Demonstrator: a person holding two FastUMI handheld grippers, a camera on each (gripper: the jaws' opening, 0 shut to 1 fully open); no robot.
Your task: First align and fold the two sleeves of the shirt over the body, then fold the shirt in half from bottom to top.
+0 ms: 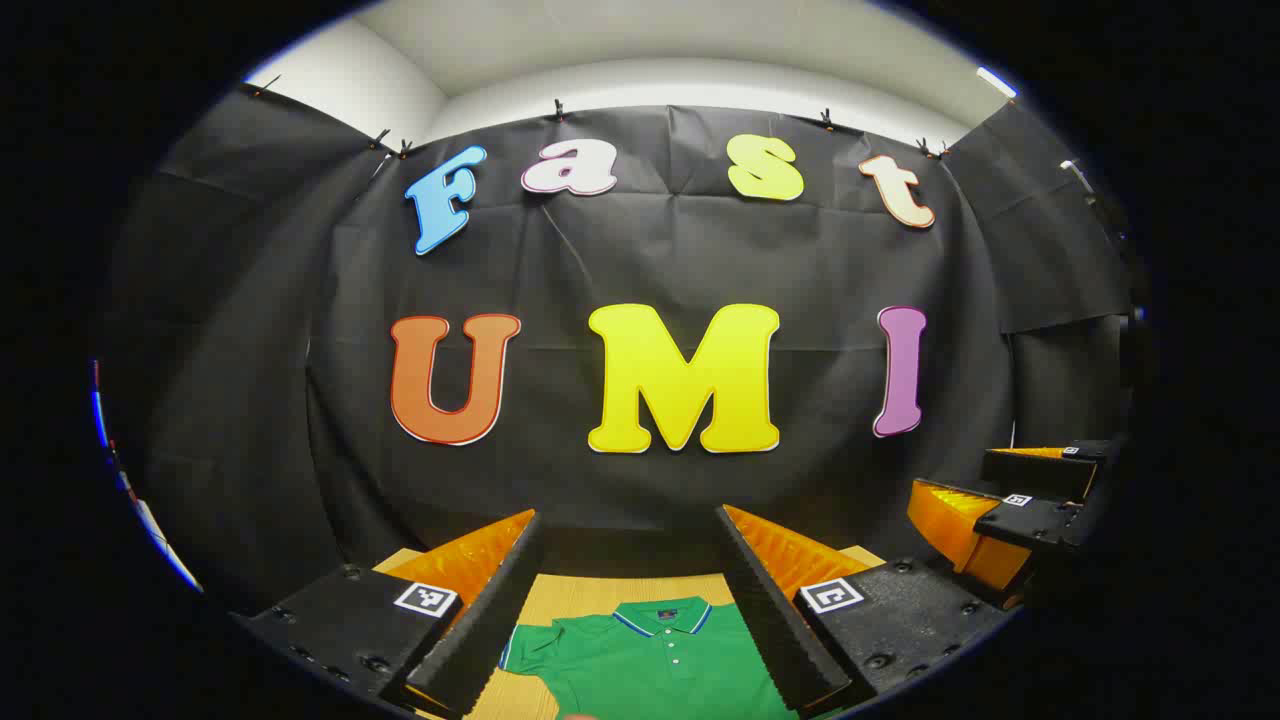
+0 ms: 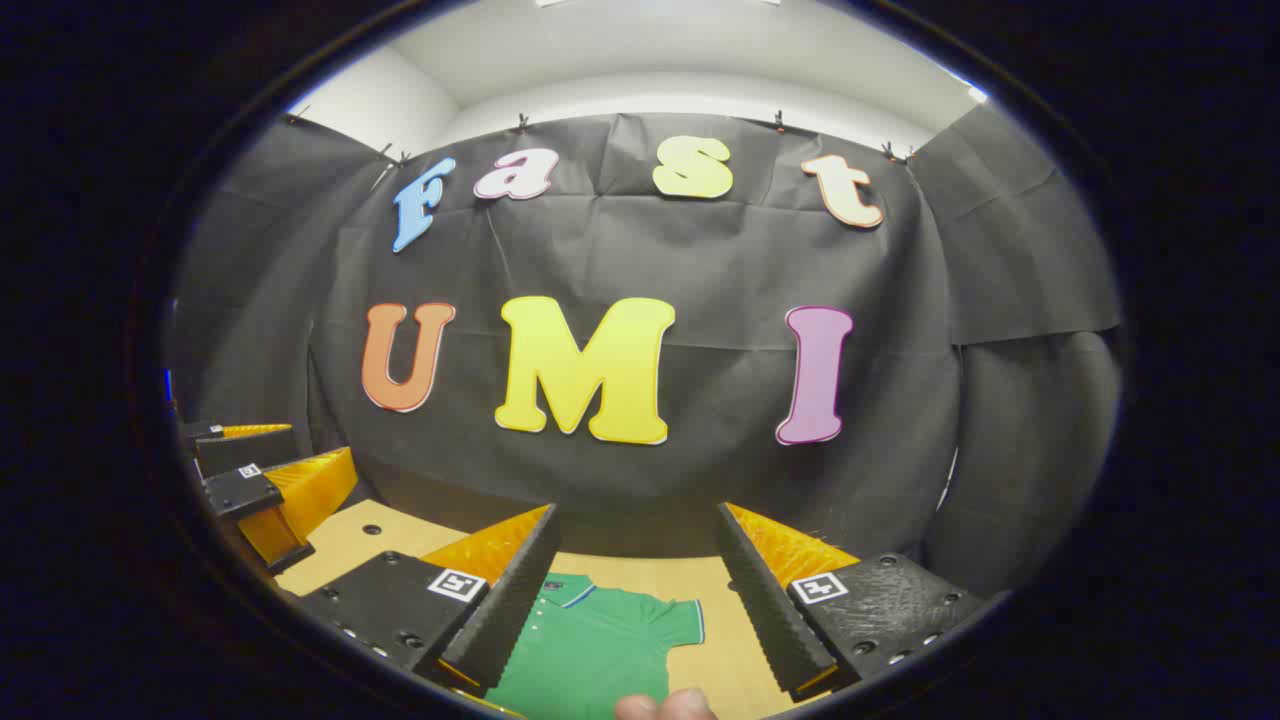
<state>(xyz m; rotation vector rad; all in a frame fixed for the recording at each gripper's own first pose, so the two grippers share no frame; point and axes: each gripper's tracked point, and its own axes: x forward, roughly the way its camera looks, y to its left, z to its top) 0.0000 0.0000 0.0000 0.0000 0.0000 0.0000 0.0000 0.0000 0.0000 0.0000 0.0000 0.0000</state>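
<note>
A green polo shirt [image 1: 650, 665] with a blue-trimmed collar lies flat on the wooden table [image 1: 570, 598], collar toward the far wall. My left gripper [image 1: 630, 610] hovers above its upper chest, open, nothing between its fingers. In the right gripper view the shirt [image 2: 590, 645] shows its collar and one short sleeve spread out to the right. My right gripper [image 2: 635, 605] is open above that shoulder. The right gripper [image 1: 1010, 505] also appears at the right edge of the left gripper view, and the left gripper [image 2: 265, 490] at the left edge of the right gripper view.
The black cloth wall [image 1: 680, 260] rises just behind the table's far edge. A fingertip [image 2: 665, 706] shows at the bottom of the right gripper view. Bare wood [image 2: 730, 640] lies to the right of the sleeve.
</note>
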